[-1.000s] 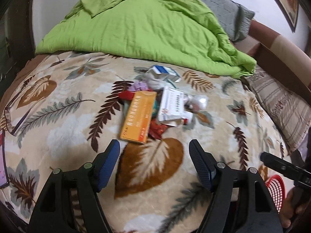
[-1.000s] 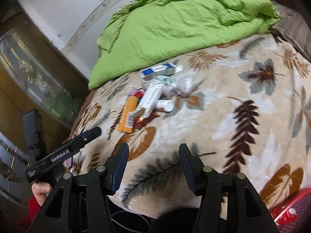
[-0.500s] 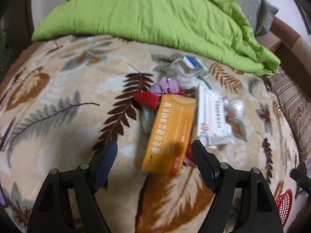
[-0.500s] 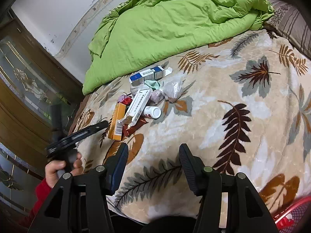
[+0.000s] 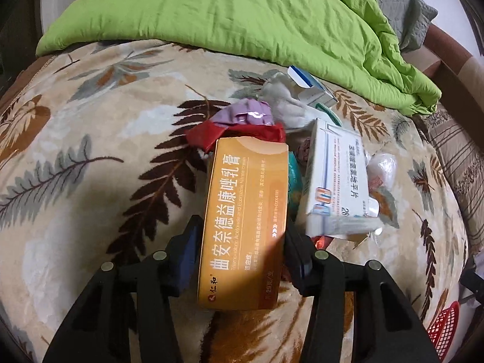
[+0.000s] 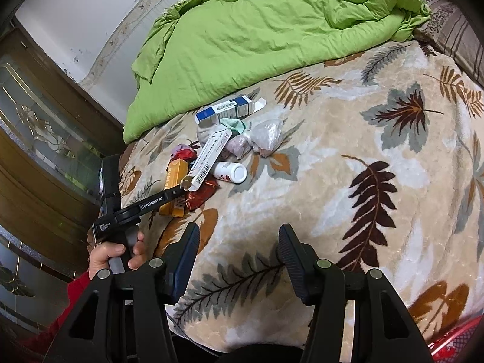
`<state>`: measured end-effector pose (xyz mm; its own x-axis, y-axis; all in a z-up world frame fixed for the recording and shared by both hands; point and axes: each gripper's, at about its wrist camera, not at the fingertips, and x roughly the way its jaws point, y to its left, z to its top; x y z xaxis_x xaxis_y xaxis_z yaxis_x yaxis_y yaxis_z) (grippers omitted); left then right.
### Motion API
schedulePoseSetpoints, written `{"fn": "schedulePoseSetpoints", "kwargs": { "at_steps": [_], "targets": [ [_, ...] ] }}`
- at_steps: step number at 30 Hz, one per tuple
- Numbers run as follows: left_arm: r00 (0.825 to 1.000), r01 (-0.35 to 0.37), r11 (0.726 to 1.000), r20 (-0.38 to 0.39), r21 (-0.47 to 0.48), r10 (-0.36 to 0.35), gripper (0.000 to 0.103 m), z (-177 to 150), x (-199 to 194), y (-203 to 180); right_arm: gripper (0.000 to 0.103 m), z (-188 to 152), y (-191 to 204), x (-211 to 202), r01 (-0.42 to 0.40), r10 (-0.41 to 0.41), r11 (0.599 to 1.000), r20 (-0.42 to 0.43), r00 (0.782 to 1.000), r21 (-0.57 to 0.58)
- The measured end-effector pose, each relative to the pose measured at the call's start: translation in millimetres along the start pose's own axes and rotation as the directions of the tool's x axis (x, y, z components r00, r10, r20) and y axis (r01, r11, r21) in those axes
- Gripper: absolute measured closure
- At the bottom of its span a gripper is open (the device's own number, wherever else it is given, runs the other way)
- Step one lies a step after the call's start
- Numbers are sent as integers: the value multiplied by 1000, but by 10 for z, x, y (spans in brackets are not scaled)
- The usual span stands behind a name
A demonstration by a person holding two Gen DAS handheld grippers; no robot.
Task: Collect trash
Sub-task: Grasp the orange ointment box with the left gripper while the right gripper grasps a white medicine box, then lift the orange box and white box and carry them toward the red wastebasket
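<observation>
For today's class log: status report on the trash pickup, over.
Left tongs closing around orange medicine box. Right tongs open, empty. White medicine box leans close alongside.

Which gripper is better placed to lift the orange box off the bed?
Left. The left gripper already straddles the orange box, jaws closing on it. The right gripper hangs over bare blanket, well short of the pile.
</observation>
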<state>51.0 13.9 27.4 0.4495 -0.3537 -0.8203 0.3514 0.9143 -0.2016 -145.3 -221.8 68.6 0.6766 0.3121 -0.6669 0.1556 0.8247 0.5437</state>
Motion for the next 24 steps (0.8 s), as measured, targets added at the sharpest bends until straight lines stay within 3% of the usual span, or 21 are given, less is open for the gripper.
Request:
{"fn": "schedulePoseSetpoints", "kwargs": {
  "at_steps": [8,15,20,24],
  "targets": [
    [997,14,999,70,-28,-12,53,-156,-447,36,44,133,197,116,0,0,999,-1,1000,-47],
    [987,-33,995,152,-91,47,53,-443,-914,138,43,328,468,401,-8,7,997,-24,1000,-76],
    [974,-85,990,201,-114,107,53,-558,-1011,145,41,540,720,734,-10,8,995,-28,1000,-103],
    [970,-101,986,207,-132,127,53,-588,-966,188,40,709,821,1118,41,-48,990,-52,997,-132]
  ]
}}
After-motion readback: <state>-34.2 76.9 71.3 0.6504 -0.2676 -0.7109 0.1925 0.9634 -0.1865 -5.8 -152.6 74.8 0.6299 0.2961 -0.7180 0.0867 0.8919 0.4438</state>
